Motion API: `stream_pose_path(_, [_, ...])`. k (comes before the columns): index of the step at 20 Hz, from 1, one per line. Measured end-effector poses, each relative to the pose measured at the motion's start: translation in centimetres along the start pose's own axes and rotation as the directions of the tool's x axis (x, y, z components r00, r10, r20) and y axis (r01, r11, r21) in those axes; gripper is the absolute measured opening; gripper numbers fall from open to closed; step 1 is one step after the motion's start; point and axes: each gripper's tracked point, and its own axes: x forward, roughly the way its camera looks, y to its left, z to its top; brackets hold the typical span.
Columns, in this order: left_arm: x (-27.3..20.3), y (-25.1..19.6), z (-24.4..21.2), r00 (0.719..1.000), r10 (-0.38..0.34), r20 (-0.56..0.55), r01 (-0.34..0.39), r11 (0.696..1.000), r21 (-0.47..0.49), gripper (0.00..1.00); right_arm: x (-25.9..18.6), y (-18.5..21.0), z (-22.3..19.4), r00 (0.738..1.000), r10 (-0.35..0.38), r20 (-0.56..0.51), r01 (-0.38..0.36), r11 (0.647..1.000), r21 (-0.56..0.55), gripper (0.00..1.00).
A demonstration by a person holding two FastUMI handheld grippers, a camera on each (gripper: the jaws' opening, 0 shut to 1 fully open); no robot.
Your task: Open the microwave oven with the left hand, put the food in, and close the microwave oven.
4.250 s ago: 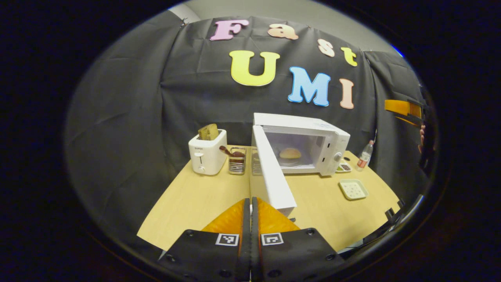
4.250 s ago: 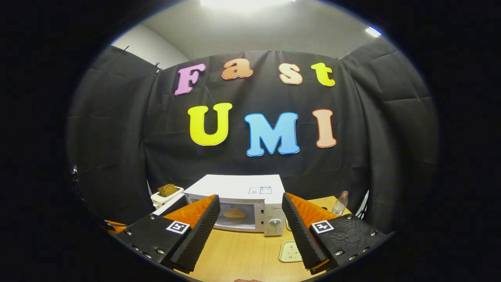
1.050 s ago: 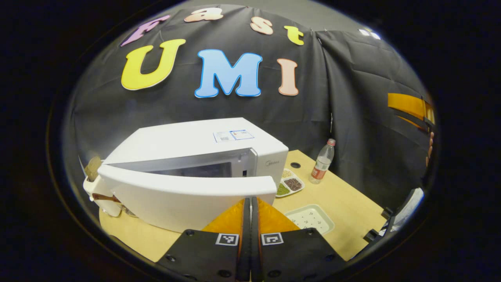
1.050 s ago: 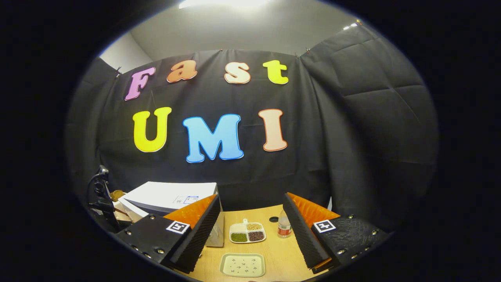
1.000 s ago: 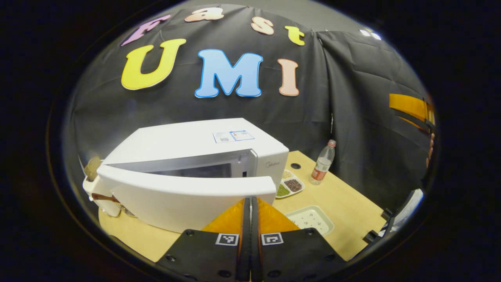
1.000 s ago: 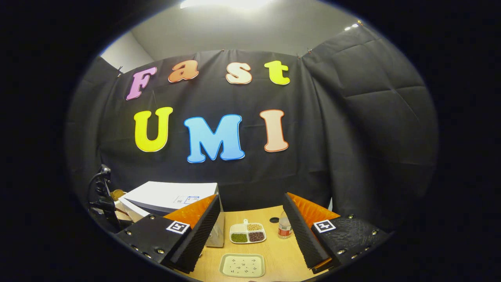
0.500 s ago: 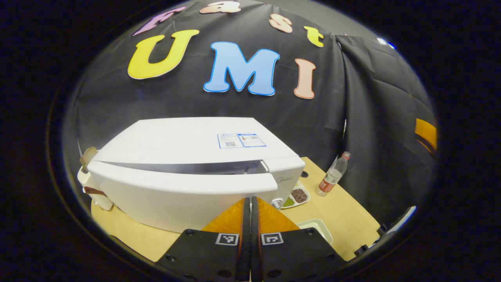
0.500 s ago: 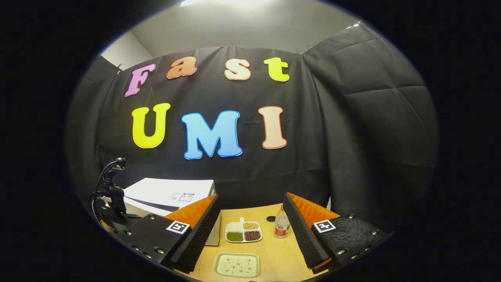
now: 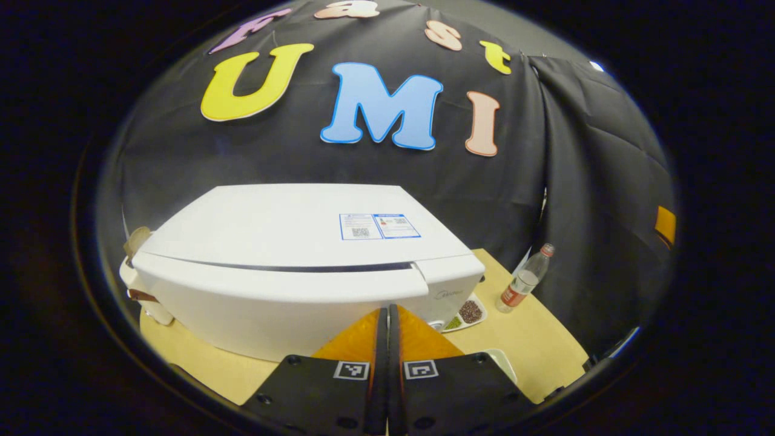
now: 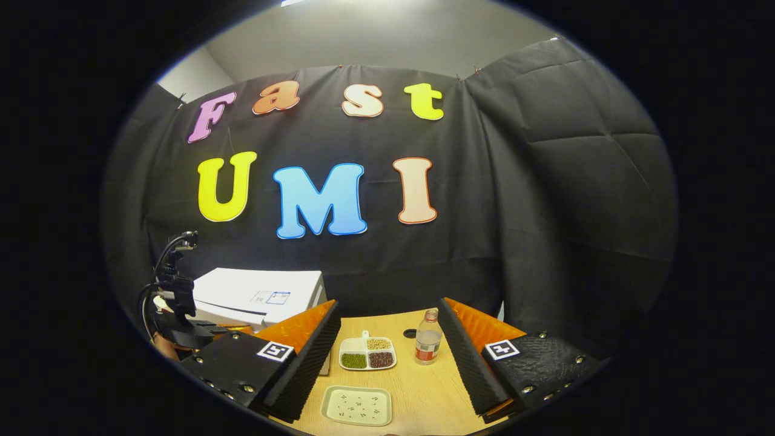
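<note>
Left gripper (image 9: 388, 315) w/ fingers pressed flat together, nothing between them, tips right at the microwave (image 9: 290, 242) door (image 9: 266, 303) front, contact looks likely but can't confirm. Door sits nearly flush, thin dark seam along top. Right gripper (image 10: 387, 345) spread wide, empty, above table (image 10: 418, 387) near sectioned dish (image 10: 367, 353), bottle (image 10: 428, 345), speckled tray (image 10: 356, 406).

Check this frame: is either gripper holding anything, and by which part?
Nothing is held. The left gripper is shut and empty, its tips at the microwave door; the right gripper is open.
</note>
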Motion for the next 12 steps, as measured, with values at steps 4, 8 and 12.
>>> stream_pose_path(4, [1.3,0.2,-0.4,1.0,0.005,-0.019,-0.006,0.998,-0.057,0.07,-0.4,-0.3,0.1,1.0,-0.005,-0.002,0.005,1.0,-0.015,0.99])
stream_pose_path(8, [0.6,0.5,0.5,1.0,0.017,-0.01,-0.017,1.0,-0.004,0.07,-1.2,0.0,0.2,1.0,-0.002,0.006,0.003,1.0,-0.025,0.99])
stream_pose_path(12, [-3.3,0.9,4.8,0.994,0.049,0.094,-0.052,0.998,0.03,0.07,-1.1,1.8,0.5,0.999,0.047,0.001,-0.047,0.998,-0.031,0.99])
